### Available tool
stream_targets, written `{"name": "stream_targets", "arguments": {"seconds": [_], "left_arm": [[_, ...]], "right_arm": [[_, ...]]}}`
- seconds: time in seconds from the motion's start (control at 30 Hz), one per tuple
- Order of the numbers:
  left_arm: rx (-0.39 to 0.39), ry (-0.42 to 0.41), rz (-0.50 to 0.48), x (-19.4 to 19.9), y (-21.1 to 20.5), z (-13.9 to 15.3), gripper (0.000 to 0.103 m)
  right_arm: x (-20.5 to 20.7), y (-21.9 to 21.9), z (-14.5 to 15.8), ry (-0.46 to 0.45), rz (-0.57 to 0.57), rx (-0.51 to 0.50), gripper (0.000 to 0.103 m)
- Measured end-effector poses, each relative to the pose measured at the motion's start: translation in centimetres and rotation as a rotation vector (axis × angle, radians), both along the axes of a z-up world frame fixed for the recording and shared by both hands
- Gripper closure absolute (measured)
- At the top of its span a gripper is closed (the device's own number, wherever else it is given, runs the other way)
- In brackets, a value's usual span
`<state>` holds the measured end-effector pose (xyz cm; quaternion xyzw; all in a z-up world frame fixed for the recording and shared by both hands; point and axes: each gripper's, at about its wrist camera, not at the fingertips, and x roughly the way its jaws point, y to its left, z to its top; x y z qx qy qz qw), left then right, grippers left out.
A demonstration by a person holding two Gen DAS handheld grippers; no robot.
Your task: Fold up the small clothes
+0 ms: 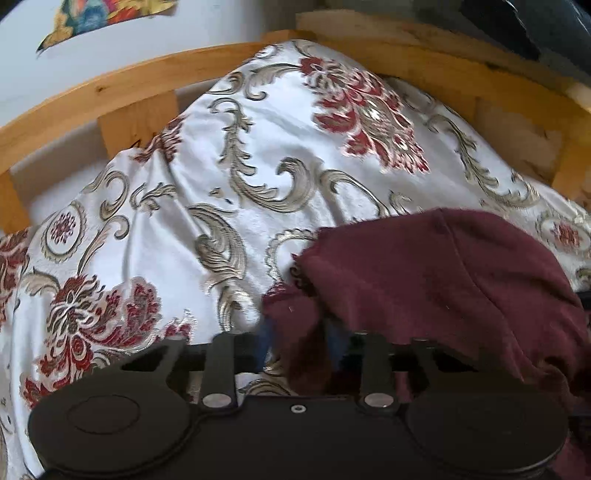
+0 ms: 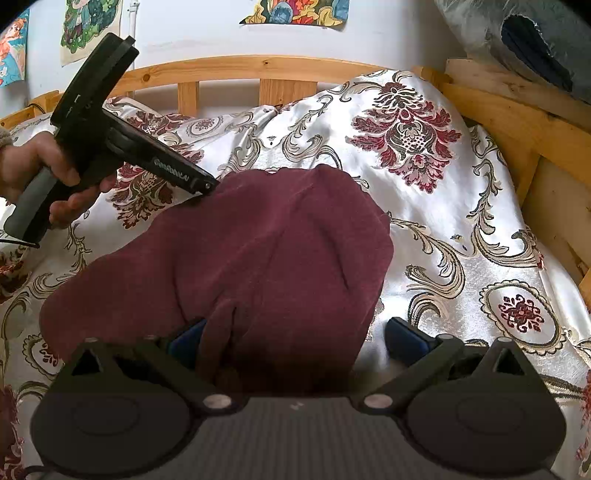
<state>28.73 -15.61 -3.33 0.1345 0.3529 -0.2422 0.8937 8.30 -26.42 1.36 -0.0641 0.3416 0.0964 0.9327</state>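
A maroon garment (image 2: 266, 251) lies bunched on the floral bedspread (image 2: 443, 206). In the right wrist view my right gripper (image 2: 295, 339) stands wide open at the garment's near edge. Cloth lies between its blue pads (image 2: 404, 338), and the left pad is partly under a fold. A hand holds my left gripper (image 2: 203, 184) at the garment's far left edge. In the left wrist view the left gripper (image 1: 301, 332) is narrowed onto a fold of the maroon garment (image 1: 443, 273), with cloth filling the gap between its pads.
A wooden bed rail (image 2: 258, 70) runs along the back, and a wooden side frame (image 2: 517, 122) stands at the right. Posters (image 2: 295, 13) hang on the white wall. A dark bundle (image 2: 535, 40) sits at the upper right. The bedspread (image 1: 221, 166) is rumpled.
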Motion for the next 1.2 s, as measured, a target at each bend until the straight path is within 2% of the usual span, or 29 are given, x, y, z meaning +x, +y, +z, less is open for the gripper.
{"name": "stream_targets", "arguments": {"seconds": [0.03, 0.1, 0.13, 0.27, 0.53, 0.6, 0.67, 0.8, 0.9, 1.03, 1.1, 1.2], "left_arm": [[0.017, -0.021, 0.006, -0.3, -0.2, 0.0, 0.078], [0.039, -0.071, 0.037, -0.8, -0.2, 0.0, 0.099], [0.047, -0.099, 0.059, -1.0, -0.1, 0.1, 0.102], [0.028, -0.123, 0.152, -1.1, 1.1, 0.0, 0.103], [-0.029, -0.024, 0.267, 0.1, 3.4, -1.0, 0.103], [-0.053, 0.007, 0.28, 0.1, 3.8, -1.0, 0.09], [-0.077, 0.006, 0.275, -0.9, 3.9, -0.6, 0.082], [-0.147, 0.037, 0.236, -4.6, 4.1, 0.0, 0.06], [-0.227, 0.108, 0.229, -7.8, 4.9, 0.1, 0.049], [-0.314, 0.203, 0.243, -11.0, 5.7, -0.6, 0.045], [-0.352, 0.209, 0.272, -12.1, 6.2, -0.5, 0.045], [-0.422, 0.231, 0.289, -12.5, 7.2, -0.2, 0.042]], "right_arm": [[0.0, 0.0, 0.0, 0.0, 0.0, 0.0, 0.0], [0.0, 0.0, 0.0, -0.002, 0.0, 0.001, 0.0], [0.0, 0.0, 0.0, -0.002, 0.0, 0.002, 0.0], [0.0, 0.0, 0.0, -0.002, 0.0, 0.002, 0.0], [-0.1, 0.0, 0.0, -0.002, 0.001, 0.004, 0.0], [-0.1, 0.0, 0.1, -0.003, 0.001, 0.004, 0.0], [-0.1, 0.0, 0.1, -0.002, 0.001, 0.004, 0.0], [-0.1, 0.0, 0.1, -0.003, 0.0, 0.005, 0.0], [-0.1, 0.0, 0.1, -0.003, 0.001, 0.004, 0.0], [-0.6, 0.7, 1.3, -0.064, 0.012, -0.047, 0.0], [-0.6, 0.7, 1.7, -0.083, 0.003, -0.049, 0.0], [-0.3, 0.4, 1.3, -0.063, -0.01, -0.024, 0.0]]}}
